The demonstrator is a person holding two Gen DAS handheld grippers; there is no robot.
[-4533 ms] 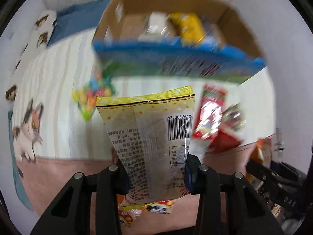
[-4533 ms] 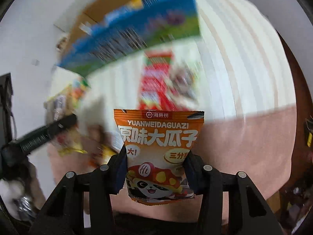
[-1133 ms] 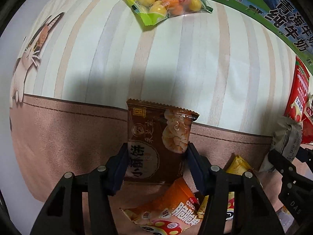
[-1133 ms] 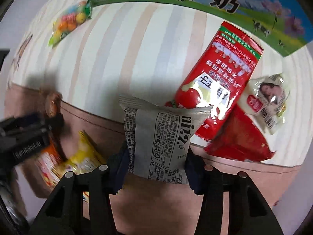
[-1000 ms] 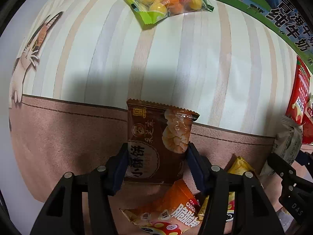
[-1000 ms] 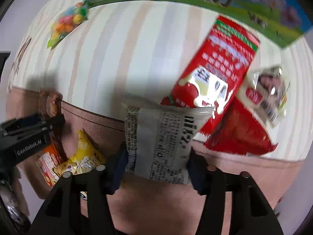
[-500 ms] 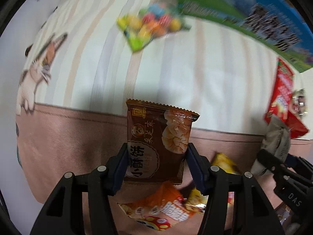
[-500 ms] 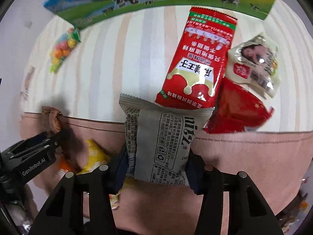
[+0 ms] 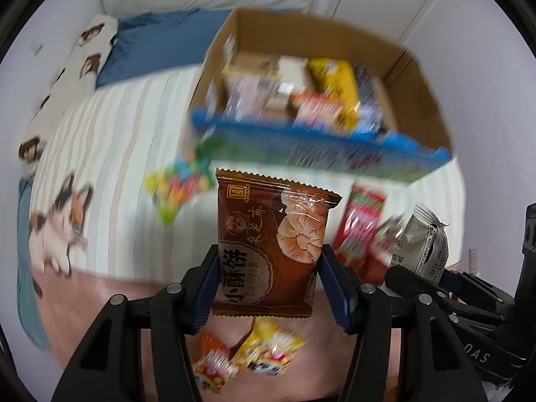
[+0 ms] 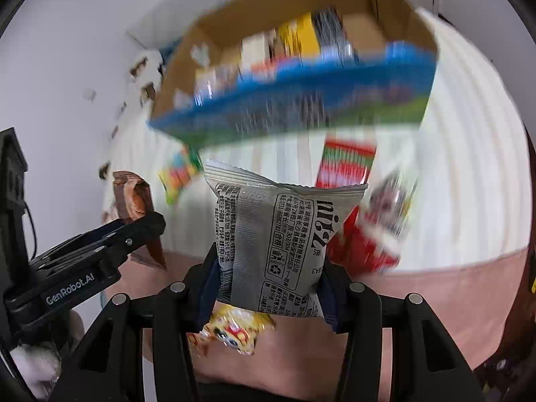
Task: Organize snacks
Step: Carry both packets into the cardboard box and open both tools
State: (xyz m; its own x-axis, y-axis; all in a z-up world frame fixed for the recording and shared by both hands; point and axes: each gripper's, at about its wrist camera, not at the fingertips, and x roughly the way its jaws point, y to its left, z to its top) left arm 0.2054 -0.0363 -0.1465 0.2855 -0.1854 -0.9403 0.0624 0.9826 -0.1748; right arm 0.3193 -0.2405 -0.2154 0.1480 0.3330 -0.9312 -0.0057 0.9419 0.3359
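Note:
My left gripper (image 9: 269, 288) is shut on a brown pastry packet (image 9: 271, 244) and holds it upright above the bed. My right gripper (image 10: 268, 291) is shut on a grey snack packet (image 10: 278, 241), also lifted. An open cardboard box (image 9: 418, 100) with a blue-green front stands ahead and holds several snacks; it also shows in the right wrist view (image 10: 301, 107). Each gripper shows in the other's view: the right gripper at the right edge (image 9: 435, 278) and the left gripper at the left edge (image 10: 140, 224).
On the striped bedspread lie a bag of coloured candies (image 9: 174, 187), a red packet (image 9: 361, 224) and a clear-fronted packet (image 10: 388, 207). Orange and yellow packets (image 9: 248, 358) lie on the brown band below my grippers. A blue pillow (image 9: 150, 40) lies behind.
Both grippers have risen and tilted up from the bedspread with their packets, so the open box has come into view ahead. The views are blurred by motion.

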